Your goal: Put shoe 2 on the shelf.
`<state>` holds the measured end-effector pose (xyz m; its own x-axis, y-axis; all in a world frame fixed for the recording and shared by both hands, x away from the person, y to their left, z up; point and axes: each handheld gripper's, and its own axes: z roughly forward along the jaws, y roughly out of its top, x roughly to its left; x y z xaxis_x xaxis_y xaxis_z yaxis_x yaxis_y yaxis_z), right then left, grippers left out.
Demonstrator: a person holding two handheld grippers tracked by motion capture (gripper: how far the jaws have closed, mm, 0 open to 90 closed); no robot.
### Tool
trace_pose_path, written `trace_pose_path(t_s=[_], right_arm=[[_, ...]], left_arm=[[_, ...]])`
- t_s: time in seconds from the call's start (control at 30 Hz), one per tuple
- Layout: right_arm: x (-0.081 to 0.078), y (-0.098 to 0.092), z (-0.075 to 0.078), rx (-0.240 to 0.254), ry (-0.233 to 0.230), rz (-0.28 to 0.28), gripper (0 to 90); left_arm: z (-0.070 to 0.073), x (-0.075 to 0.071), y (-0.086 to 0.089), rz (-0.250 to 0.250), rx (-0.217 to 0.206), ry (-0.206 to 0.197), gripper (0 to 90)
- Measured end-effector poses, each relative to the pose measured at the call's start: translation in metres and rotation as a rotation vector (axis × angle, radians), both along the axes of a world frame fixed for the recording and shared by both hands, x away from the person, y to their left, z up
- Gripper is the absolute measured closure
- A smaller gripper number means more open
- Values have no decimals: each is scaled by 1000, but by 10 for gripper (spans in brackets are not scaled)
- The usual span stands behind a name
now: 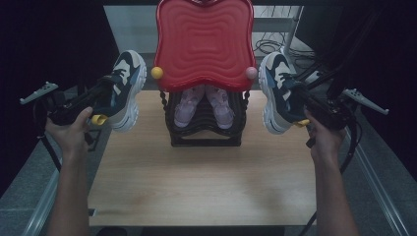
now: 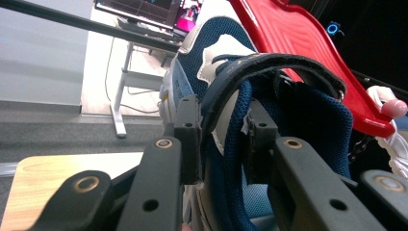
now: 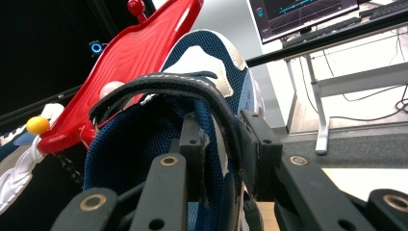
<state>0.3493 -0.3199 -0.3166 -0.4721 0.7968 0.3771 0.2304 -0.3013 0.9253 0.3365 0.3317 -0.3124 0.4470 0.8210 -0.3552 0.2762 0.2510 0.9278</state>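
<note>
I hold two matching navy-and-white sneakers in the air, one on each side of a shoe rack. The left sneaker [image 1: 127,86] [image 2: 211,43] hangs left of the rack, and my left gripper [image 1: 105,97] [image 2: 222,139] is shut on its collar wall. The right sneaker [image 1: 276,93] [image 3: 202,57] hangs right of the rack, sole outward, with my right gripper [image 1: 301,101] [image 3: 225,139] shut on its collar wall, one jaw inside the shoe and one outside. Both sneakers are clear of the table.
A black wire shoe rack [image 1: 205,132] stands at the back middle of the wooden table [image 1: 196,182]. Its red wavy top [image 1: 204,44] [image 2: 298,33] [image 3: 130,53] carries coloured knobs. A pair of pink shoes [image 1: 204,105] sits on the tier below.
</note>
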Motion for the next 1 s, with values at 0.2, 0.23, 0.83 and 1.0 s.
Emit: trace_pose_path(t_s=[0.2,0.23,0.83,1.0], right_arm=[[0,1,9,-2,-8,-2,729],[0,1,10,-6,-10,-3,729],[2,0,27,22,-29,1,729],[2,1,35,25,-37,-1,729]], left_arm=[[7,2,0,-5,-13,-9,729],[8,2,0,-5,-16,-9,729],[25,0,-1,0,-9,-39,728],[31,0,-2,3,-3,-45,728]])
